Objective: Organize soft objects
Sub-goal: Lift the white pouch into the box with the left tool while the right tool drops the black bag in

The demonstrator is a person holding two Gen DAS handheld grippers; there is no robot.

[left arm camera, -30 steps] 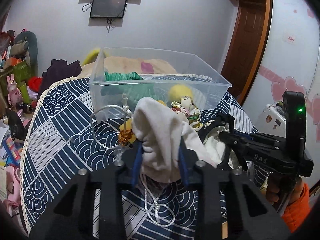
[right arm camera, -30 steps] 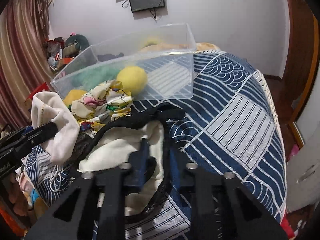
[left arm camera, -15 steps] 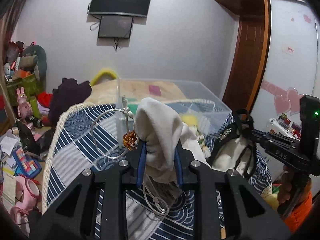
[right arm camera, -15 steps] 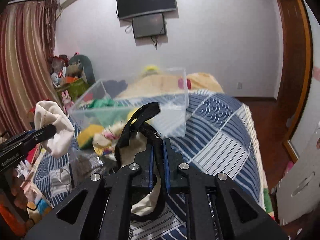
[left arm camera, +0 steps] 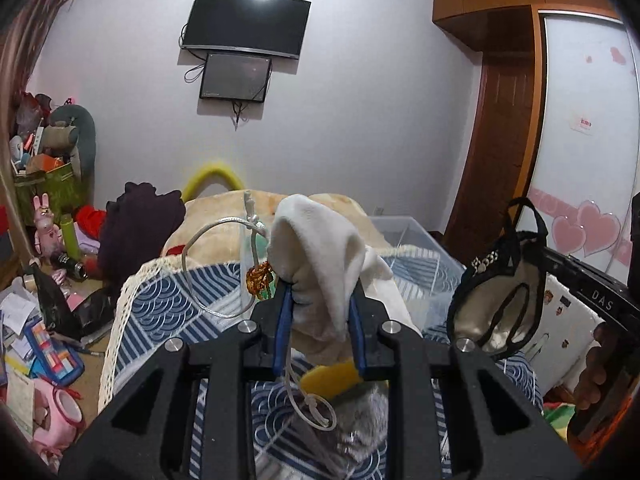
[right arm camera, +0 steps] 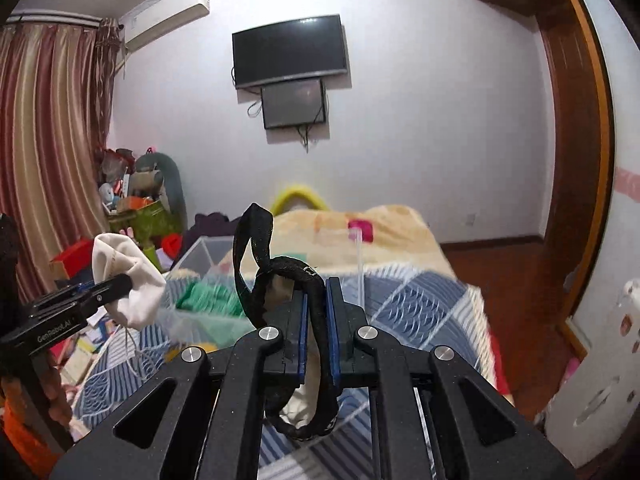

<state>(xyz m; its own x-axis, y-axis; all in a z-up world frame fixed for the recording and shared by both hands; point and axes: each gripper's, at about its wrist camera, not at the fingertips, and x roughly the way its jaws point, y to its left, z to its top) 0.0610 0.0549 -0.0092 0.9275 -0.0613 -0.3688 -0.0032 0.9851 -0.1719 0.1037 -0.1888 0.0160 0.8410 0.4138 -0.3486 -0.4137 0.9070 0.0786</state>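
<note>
My left gripper [left arm camera: 318, 304] is shut on a white sock [left arm camera: 316, 256] and holds it up above the bed; a white cord with a gold bead [left arm camera: 259, 276] hangs from it. The sock also shows in the right wrist view [right arm camera: 128, 280]. My right gripper [right arm camera: 316, 312] is shut on a black-trimmed cream bra [right arm camera: 280, 280] and holds it in the air; the bra also shows at the right of the left wrist view [left arm camera: 500, 300]. The clear plastic bin [right arm camera: 208, 256] lies below and beyond both grippers, with green fabric [right arm camera: 208, 296] inside.
The blue patterned bedspread [right arm camera: 420, 300] covers the bed, with a beige blanket [right arm camera: 384, 228] beyond the bin. Toys and clutter [left arm camera: 44, 264] crowd the floor at the left. A wooden door [left arm camera: 496, 152] and a white wardrobe [left arm camera: 584, 128] stand at the right.
Both grippers have risen well above the bed, lifting the sock and the bra clear of the pile. The bin has dropped lower in both views.
</note>
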